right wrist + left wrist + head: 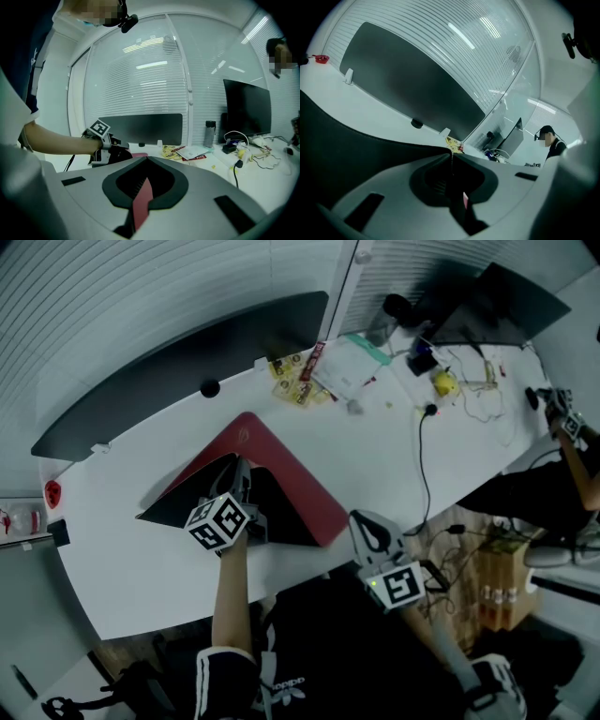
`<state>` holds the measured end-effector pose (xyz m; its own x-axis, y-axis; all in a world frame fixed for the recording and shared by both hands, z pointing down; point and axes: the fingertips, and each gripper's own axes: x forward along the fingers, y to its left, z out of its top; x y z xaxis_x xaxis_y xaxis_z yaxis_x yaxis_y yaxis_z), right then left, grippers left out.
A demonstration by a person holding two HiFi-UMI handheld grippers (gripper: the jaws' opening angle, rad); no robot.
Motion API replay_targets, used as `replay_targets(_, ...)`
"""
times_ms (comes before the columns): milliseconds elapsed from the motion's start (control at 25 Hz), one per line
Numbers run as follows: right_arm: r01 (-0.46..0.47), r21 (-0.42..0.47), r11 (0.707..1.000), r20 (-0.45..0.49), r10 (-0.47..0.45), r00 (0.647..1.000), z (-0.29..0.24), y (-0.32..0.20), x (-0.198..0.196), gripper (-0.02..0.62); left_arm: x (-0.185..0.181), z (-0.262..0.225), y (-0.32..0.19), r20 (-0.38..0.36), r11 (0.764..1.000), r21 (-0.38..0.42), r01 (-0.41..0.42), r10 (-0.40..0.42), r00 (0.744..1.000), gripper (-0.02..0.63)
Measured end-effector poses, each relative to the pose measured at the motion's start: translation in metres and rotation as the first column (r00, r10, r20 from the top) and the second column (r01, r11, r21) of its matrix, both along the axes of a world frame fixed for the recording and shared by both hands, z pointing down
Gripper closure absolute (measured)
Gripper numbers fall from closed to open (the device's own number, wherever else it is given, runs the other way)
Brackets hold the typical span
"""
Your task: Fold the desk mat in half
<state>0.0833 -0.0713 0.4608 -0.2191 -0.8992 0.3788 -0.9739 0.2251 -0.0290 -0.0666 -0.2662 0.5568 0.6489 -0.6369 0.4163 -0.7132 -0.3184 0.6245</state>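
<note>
The desk mat [277,456], red on one face and black on the other, lies slantwise on the white desk [131,568]. Its near-left part is turned over, black side [183,502] up. My left gripper [242,472] is shut on that lifted edge; in the left gripper view its jaws [452,157] meet on a thin sheet, and black mat [342,150] fills the left. My right gripper [363,521] sits at the mat's near-right corner by the desk's front edge. It is shut on a red strip of mat [142,201] that stands edge-on between its jaws [146,161].
A long dark panel [187,352] runs along the desk's back. Papers and snack packets [328,371], a bottle [398,307], a monitor [497,306], a yellow item [445,383] and cables [424,465] crowd the far right. A black knob [210,388] sits behind the mat. A person [572,465] is at the right.
</note>
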Motion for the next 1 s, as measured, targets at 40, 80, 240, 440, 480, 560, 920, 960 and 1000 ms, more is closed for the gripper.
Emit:
replay_targets(40, -0.006, -0.008, 1.000, -0.001, 0.006, 1.000, 0.001, 0.000, 0.001, 0.597, 0.002, 0.001, -0.004, 0.000, 1.000, 0.000, 0.000, 0.000, 1.000, 0.586)
replay_targets(80, -0.012, -0.016, 1.000, -0.002, 0.012, 1.000, 0.003, 0.000, 0.001, 0.597, 0.004, 0.003, -0.007, -0.001, 1.000, -0.001, 0.000, 0.000, 1.000, 0.586)
replay_targets(240, -0.018, -0.023, 1.000, -0.006, 0.018, 1.000, 0.006, -0.002, 0.003, 0.597, 0.011, 0.009, -0.020, -0.001, 1.000, -0.007, 0.001, -0.001, 1.000, 0.586)
replay_targets(440, -0.022, -0.035, 0.999, -0.008, 0.022, 1.000, 0.010, -0.006, 0.004, 0.597, 0.018, 0.018, -0.034, 0.003, 1.000, -0.014, 0.003, -0.003, 1.000, 0.586)
replay_targets(480, -0.019, -0.037, 0.999, -0.009, 0.018, 1.000, 0.011, -0.006, 0.003, 0.597, 0.019, 0.019, -0.036, 0.005, 1.000, -0.015, 0.004, -0.004, 1.000, 0.586)
replay_targets(560, -0.016, -0.039, 0.999, -0.007, 0.016, 1.000, 0.011, -0.008, 0.002, 0.597, 0.021, 0.021, -0.042, 0.013, 1.000, -0.016, 0.006, -0.006, 1.000, 0.586)
replay_targets(920, -0.014, -0.062, 0.998, 0.003, 0.014, 1.000, 0.016, -0.016, 0.003, 0.597, 0.035, 0.039, -0.065, 0.078, 1.000, -0.017, 0.008, -0.007, 0.997, 0.586)
replay_targets(960, -0.013, -0.065, 0.998, 0.005, 0.013, 1.000, 0.017, -0.017, 0.003, 0.597, 0.037, 0.041, -0.068, 0.086, 1.000, -0.019, 0.009, -0.007, 0.996, 0.586)
replay_targets(1000, -0.012, -0.067, 0.998, 0.006, 0.012, 1.000, 0.018, -0.018, 0.004, 0.597, 0.039, 0.043, -0.070, 0.093, 1.000, -0.019, 0.009, -0.008, 0.996, 0.586)
